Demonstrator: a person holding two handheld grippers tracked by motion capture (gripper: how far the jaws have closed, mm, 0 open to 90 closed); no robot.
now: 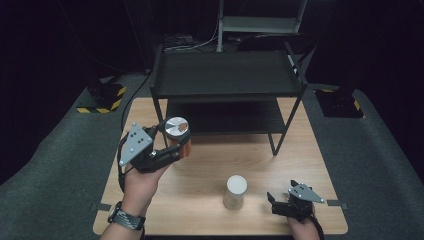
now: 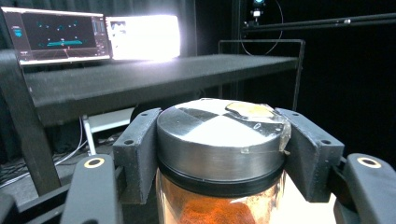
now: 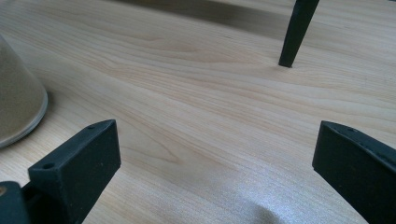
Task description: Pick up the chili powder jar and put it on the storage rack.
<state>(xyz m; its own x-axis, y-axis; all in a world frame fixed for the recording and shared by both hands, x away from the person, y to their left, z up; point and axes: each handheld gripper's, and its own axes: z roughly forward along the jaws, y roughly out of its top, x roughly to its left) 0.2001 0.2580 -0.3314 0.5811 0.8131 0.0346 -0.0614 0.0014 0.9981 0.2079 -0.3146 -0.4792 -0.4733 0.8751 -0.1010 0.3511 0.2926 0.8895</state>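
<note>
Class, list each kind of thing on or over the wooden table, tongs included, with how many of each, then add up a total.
Jars: 1, the jar with the metal lid, held in the left tongs
Cups: 1, the cup, upside down
Shelves: 1, the black shelf
Tongs: 2, the left and the right tongs
Total: 5

No legible text or labels
</note>
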